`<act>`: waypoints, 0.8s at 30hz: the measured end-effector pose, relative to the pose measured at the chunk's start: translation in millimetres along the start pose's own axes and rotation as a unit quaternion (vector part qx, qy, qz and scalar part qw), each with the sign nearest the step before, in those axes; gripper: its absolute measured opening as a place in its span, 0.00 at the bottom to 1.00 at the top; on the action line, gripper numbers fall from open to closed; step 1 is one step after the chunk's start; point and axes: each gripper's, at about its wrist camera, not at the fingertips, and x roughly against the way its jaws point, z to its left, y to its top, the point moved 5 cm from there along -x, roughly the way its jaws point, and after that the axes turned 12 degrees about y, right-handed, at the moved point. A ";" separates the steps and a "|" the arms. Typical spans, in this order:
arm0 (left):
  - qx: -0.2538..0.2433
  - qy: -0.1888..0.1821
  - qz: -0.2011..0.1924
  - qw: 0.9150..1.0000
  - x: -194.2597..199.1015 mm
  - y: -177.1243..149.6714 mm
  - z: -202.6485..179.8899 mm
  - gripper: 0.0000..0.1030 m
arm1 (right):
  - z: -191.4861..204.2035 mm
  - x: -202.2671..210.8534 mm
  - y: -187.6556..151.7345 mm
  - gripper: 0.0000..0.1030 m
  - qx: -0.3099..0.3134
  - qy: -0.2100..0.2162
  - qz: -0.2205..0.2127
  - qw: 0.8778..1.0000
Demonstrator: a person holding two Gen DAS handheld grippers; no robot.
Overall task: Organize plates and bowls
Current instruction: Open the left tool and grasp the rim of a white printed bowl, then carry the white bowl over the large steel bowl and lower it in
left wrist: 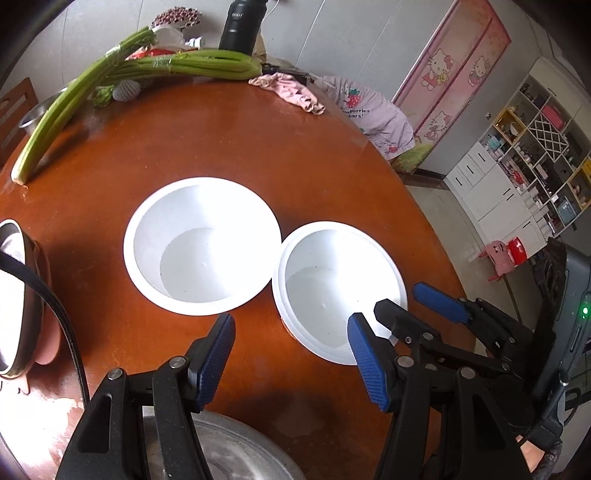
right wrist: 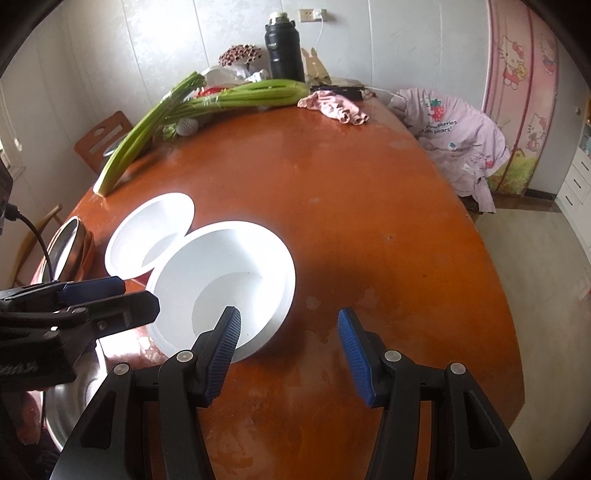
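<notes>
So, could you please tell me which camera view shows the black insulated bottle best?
The right wrist view: the black insulated bottle appears whole, lid included. The left wrist view crops its top at the frame edge.

My left gripper and right gripper look alike: black angular plastic arms, round silver screws at the pivots, and ribbed blue pads on the fingers. A black cable runs beside the left one, and a green light glows on the right's grey body.
</notes>
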 end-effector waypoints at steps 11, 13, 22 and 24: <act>0.010 -0.036 0.024 0.999 -15.5 2.2 -8.0 0.61 | 8.3 -15.1 -1.3 0.55 0.016 0.031 0.020 0.999; 0.007 -0.047 0.024 0.999 -15.5 1.1 -10.9 0.61 | 12.7 -15.9 -2.4 0.55 0.019 0.040 0.023 0.999; -0.007 -0.059 0.030 0.998 -14.9 -3.5 -19.1 0.61 | 32.1 -16.0 -9.8 0.55 0.030 0.059 0.030 0.997; -0.003 -0.062 0.030 0.998 -14.4 -3.9 -17.6 0.61 | 33.0 -16.1 -10.8 0.55 0.023 0.064 0.029 0.997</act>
